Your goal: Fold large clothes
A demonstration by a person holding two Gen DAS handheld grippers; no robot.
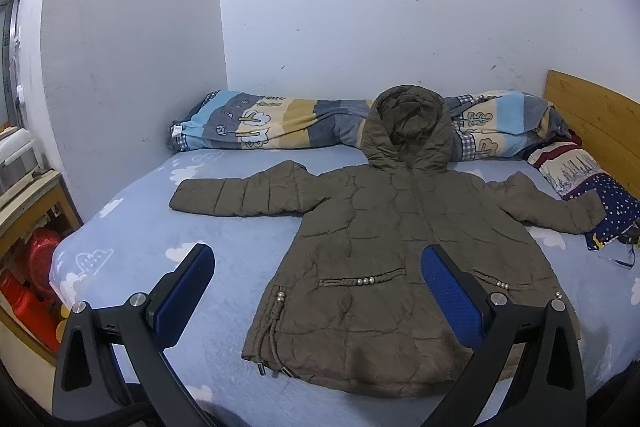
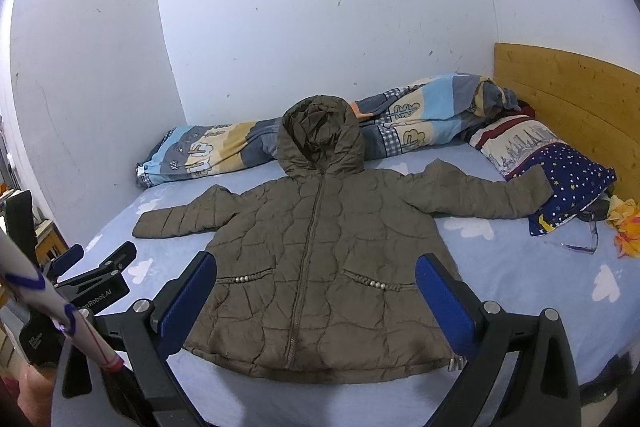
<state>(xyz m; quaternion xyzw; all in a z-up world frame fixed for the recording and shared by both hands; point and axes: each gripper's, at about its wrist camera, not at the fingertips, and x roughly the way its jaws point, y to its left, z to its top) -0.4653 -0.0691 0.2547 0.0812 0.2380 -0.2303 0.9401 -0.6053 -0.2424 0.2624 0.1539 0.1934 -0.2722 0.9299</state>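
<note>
Nearest to me, the left gripper (image 1: 316, 291) has its fingers (image 1: 186, 291) spread wide, holding nothing, hovering over the near edge of the bed (image 1: 132, 227). My right gripper (image 2: 316, 297) is the same, fingers (image 2: 444, 301) wide apart and empty. In the right wrist view the left gripper (image 2: 96, 275) shows at the near left, partly hidden behind a white sleeve (image 2: 52, 303) with coloured trim; I cannot make out its fingers from there.

The jacket (image 1: 384, 259), olive and quilted, lies flat and front up on the blue cloud-print sheet, zip closed, both sleeves spread outward. Its near hem is partly covered by my fingers in both views. The drawcord (image 1: 268, 339) dangles at the left hem. The right sleeve's cuff rests against a starry pillow (image 2: 568, 183), so the cuff end is hard to separate from it.

Farther back, the hood (image 1: 408, 127) props up against a rolled striped quilt (image 1: 256, 125) running along the wall. A wooden headboard (image 2: 568, 99) stands at the far right. Something orange (image 2: 628, 227) at the right edge is cut off. At the left edge, red things (image 1: 36, 267) beside the bed are too distorted to identify.
</note>
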